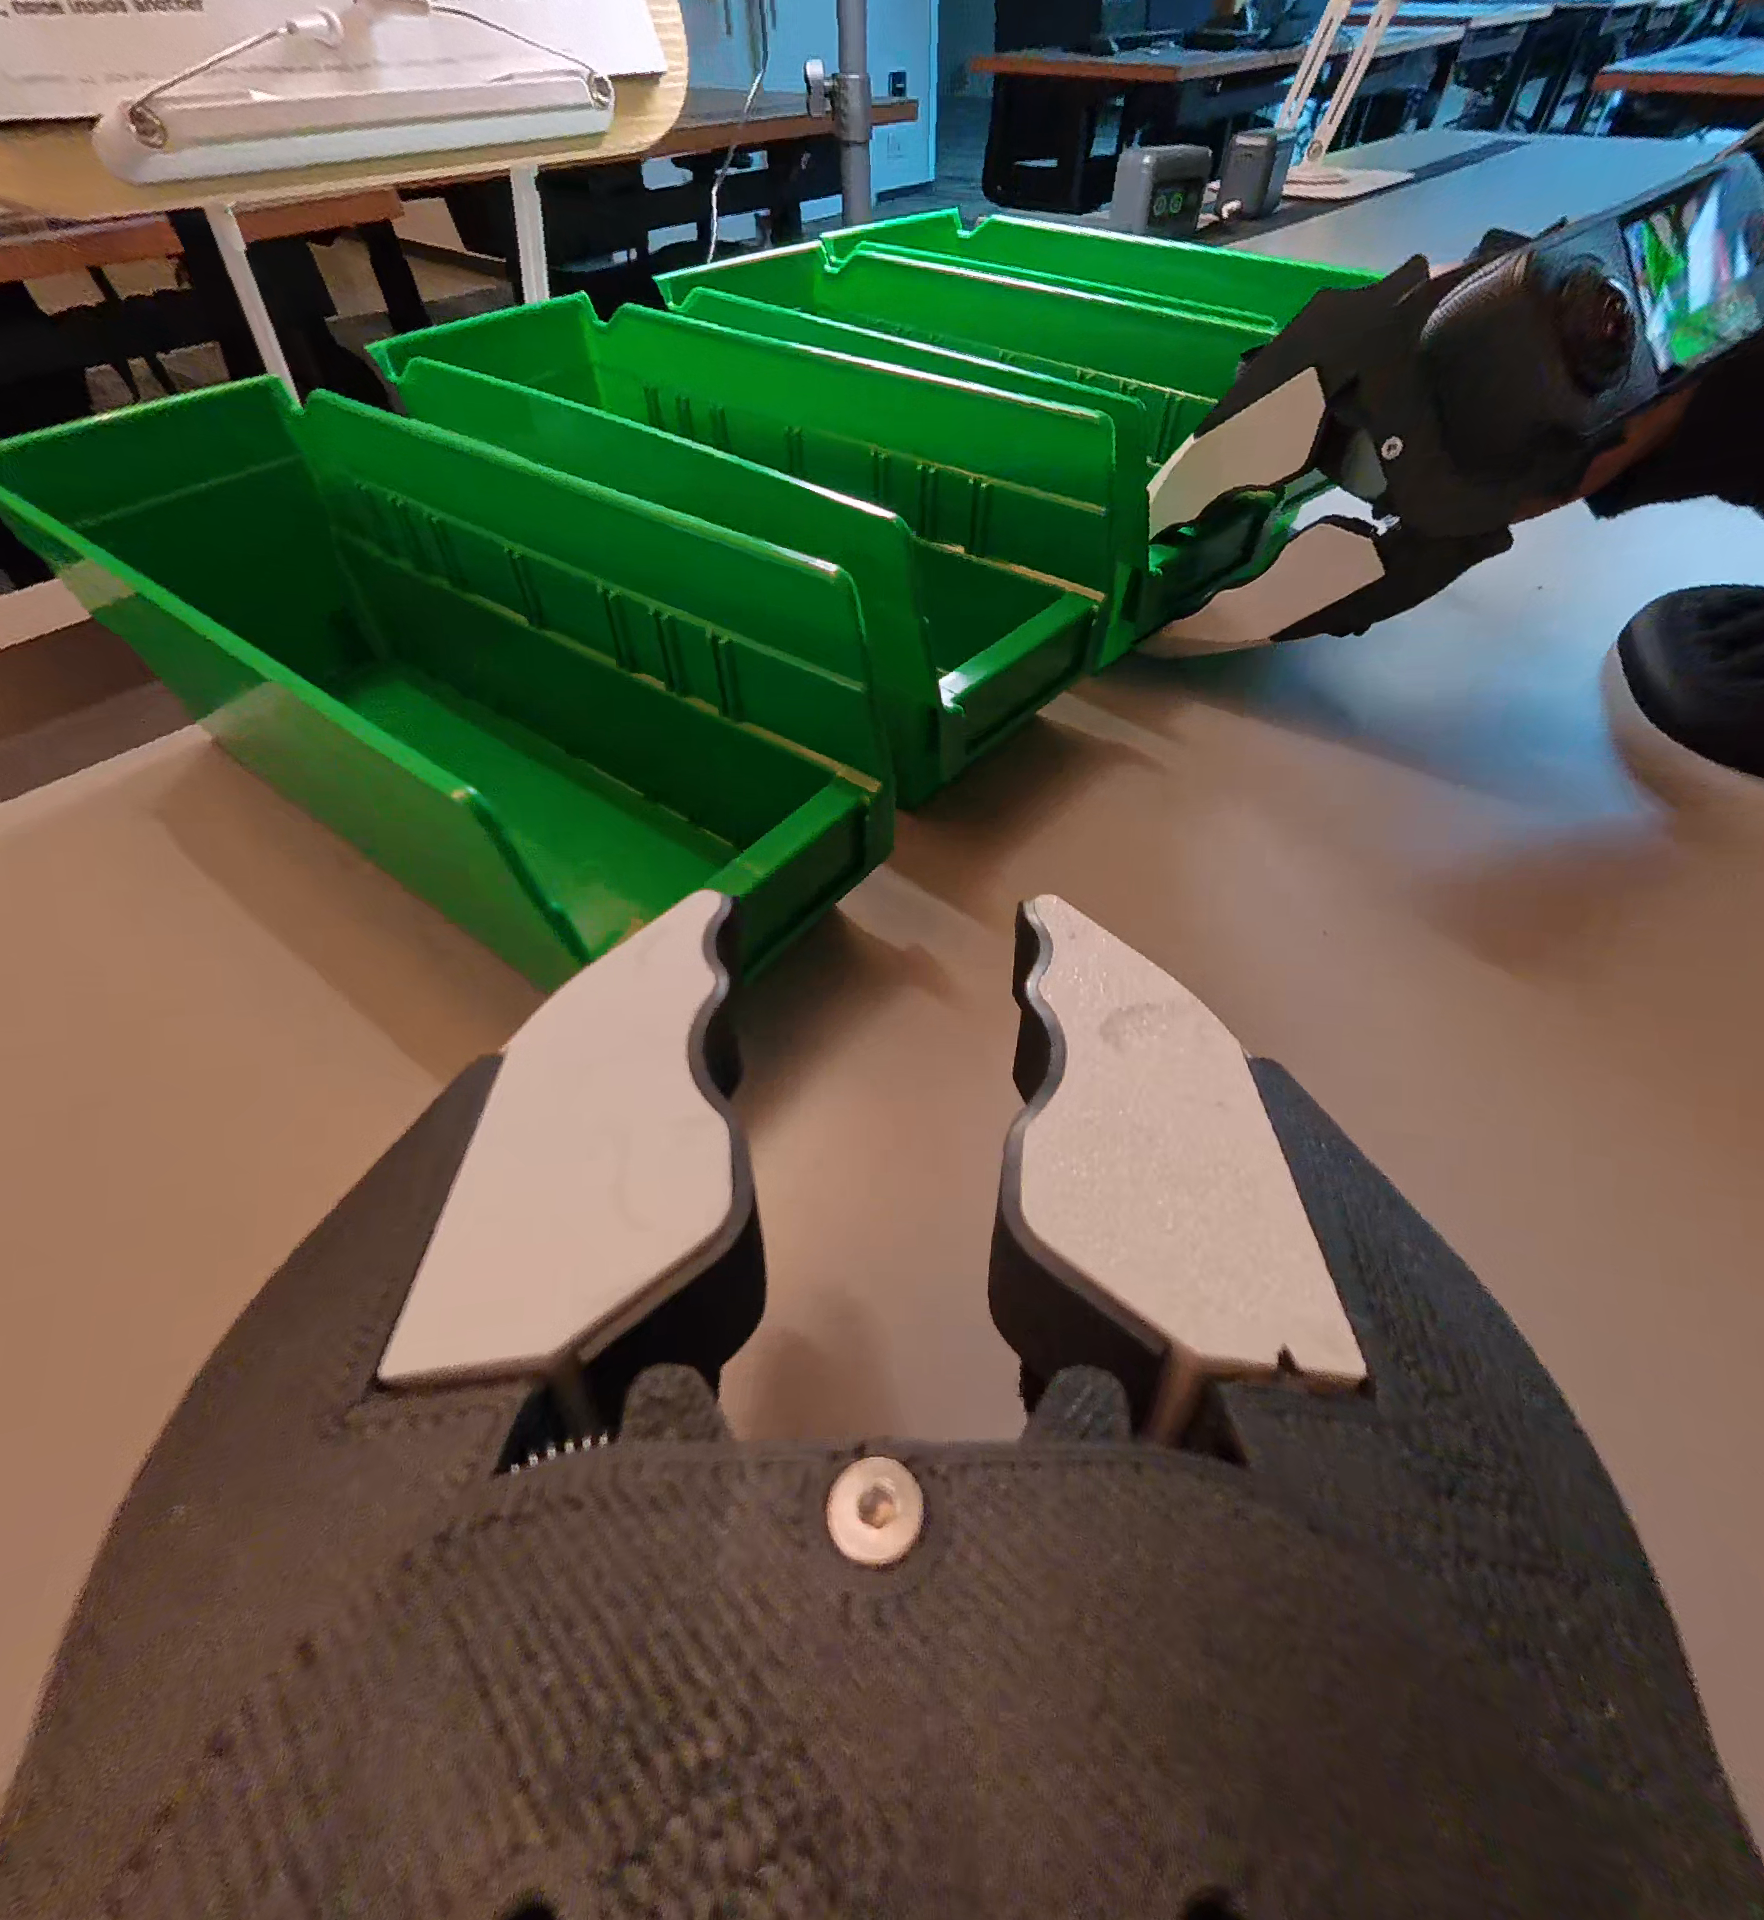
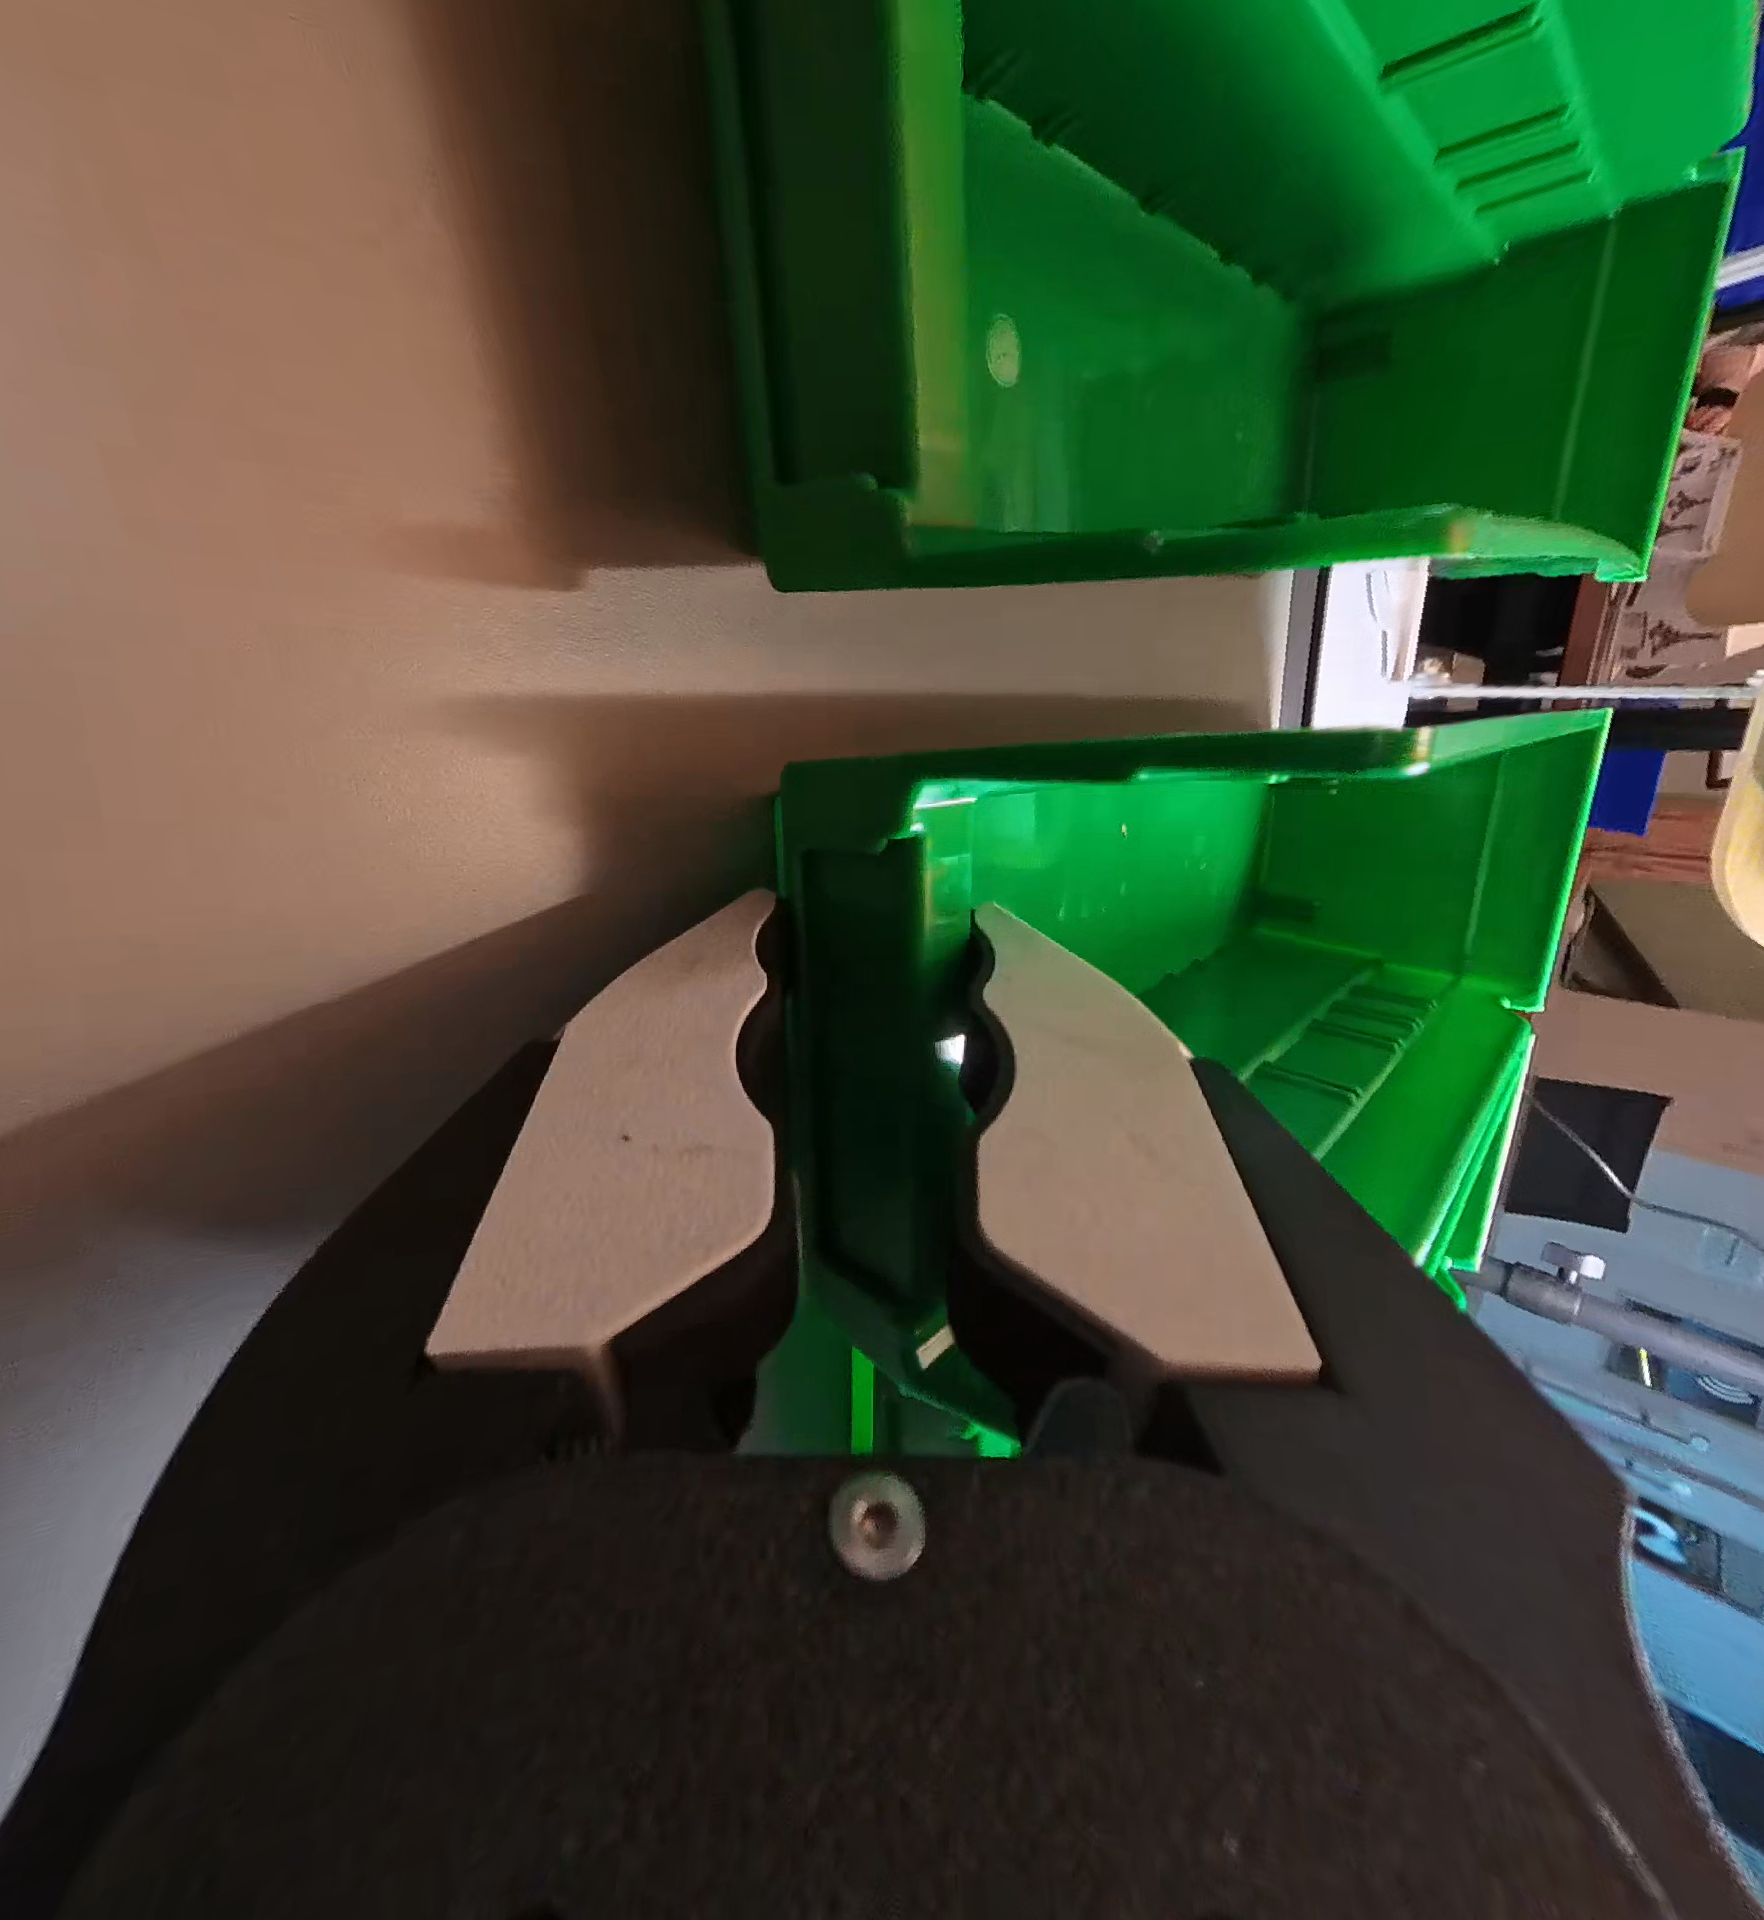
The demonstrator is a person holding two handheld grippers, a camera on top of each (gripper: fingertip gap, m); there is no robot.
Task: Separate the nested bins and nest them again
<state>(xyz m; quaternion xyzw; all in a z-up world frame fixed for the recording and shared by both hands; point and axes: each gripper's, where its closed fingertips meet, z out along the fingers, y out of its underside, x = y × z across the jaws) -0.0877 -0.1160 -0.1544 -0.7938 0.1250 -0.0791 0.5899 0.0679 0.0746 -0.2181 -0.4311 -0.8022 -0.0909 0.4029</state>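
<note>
You've got 4 green bins (image 1: 504, 665) in a row on 1 worktop (image 1: 1273, 935). 2 claws: left claw (image 1: 873, 997), right claw (image 1: 1221, 561). In the bkgd, 1 clipboard (image 1: 338, 94), 1 metal pole (image 1: 854, 104).

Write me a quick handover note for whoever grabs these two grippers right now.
Left gripper: open, empty, hovering over the table just short of the nearest green bin.
Right gripper: shut on the front lip of the far bin, one finger inside, one outside.
Bins: green, spread in a row on the table, open tops up.
Done: bins look separated.
Left: nest them again, probably starting with the gripped one.
</note>
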